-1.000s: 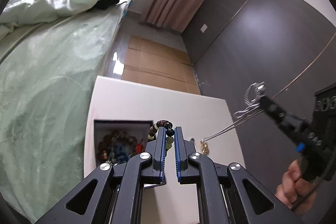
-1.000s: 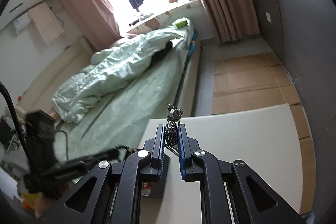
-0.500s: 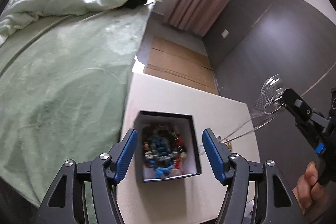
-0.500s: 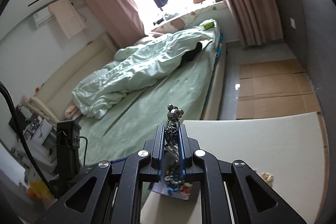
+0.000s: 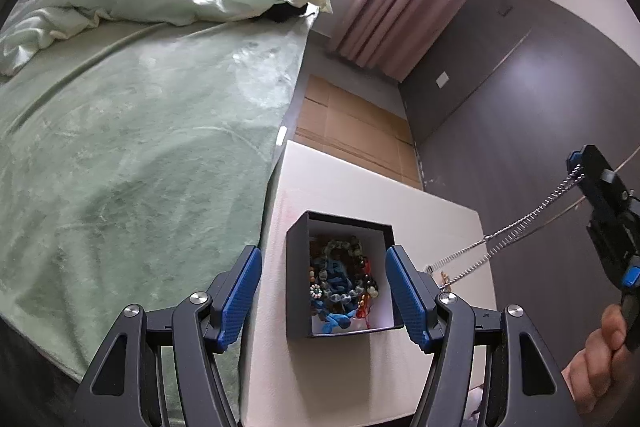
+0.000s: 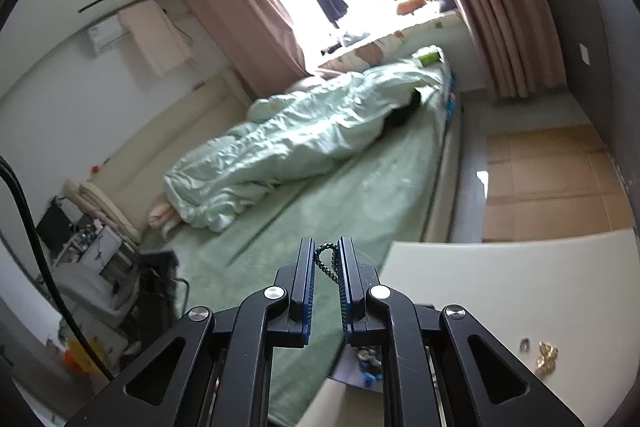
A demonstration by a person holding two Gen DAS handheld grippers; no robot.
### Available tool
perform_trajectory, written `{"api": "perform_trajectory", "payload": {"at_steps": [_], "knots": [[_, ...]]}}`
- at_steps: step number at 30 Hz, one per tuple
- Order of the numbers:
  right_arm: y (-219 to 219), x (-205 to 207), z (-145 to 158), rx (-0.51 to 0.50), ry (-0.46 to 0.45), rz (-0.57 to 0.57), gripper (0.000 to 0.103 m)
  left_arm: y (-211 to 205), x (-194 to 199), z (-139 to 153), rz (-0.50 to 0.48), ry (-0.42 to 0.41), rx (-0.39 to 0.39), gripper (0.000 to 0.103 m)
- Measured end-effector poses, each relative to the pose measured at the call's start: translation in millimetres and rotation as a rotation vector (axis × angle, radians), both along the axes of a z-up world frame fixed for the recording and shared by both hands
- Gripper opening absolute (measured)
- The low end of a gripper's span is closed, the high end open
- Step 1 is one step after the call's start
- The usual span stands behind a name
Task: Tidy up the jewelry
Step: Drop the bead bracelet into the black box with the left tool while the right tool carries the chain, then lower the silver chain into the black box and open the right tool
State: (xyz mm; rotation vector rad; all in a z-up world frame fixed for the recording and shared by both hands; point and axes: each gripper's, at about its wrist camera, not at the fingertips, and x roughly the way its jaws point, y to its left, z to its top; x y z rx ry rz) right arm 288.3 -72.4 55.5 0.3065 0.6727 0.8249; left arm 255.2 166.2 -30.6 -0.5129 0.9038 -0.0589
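Having dropped its beads, left gripper (image 5: 324, 295) jaws spread over box (image 5: 340, 223).

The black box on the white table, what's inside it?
Inside the black box lies a tangled heap of bead jewelry, mostly blue, with some red and pale beads, against a white lining. Whatever sits under the heap is covered, so the pieces cannot be counted.

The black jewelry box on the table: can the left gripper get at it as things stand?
Probably yes. The left gripper stands open above the black jewelry box, fingers either side, nothing between. The silver chain, held by the right gripper, runs off to the side.
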Motion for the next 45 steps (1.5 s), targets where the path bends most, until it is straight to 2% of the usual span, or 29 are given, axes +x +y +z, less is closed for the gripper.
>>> {"api": "perform_trajectory", "payload": {"at_steps": [4,11,20,26,31,45], "knots": [[7,0,18,-0.025,-0.017,0.0,0.012,7,-2,4,0.01,-0.017,-0.028,0.065],[10,-6,69,-0.038,-0.095,-0.027,0.012,19,-7,13,0.036,-0.037,-0.06,0.065],[25,-20,130,-0.053,-0.192,-0.039,0.012,31,-17,32,0.054,-0.072,-0.075,0.065],[32,-30,158,-0.054,-0.243,-0.04,0.012,38,-24,46,0.064,-0.095,-0.077,0.065],[40,-32,160,-0.071,-0.245,-0.038,0.012,42,-29,49,0.073,-0.103,-0.076,0.065],[47,-12,113,-0.071,-0.131,-0.013,0.012,43,-25,42,0.082,-0.083,-0.063,0.066]]}}
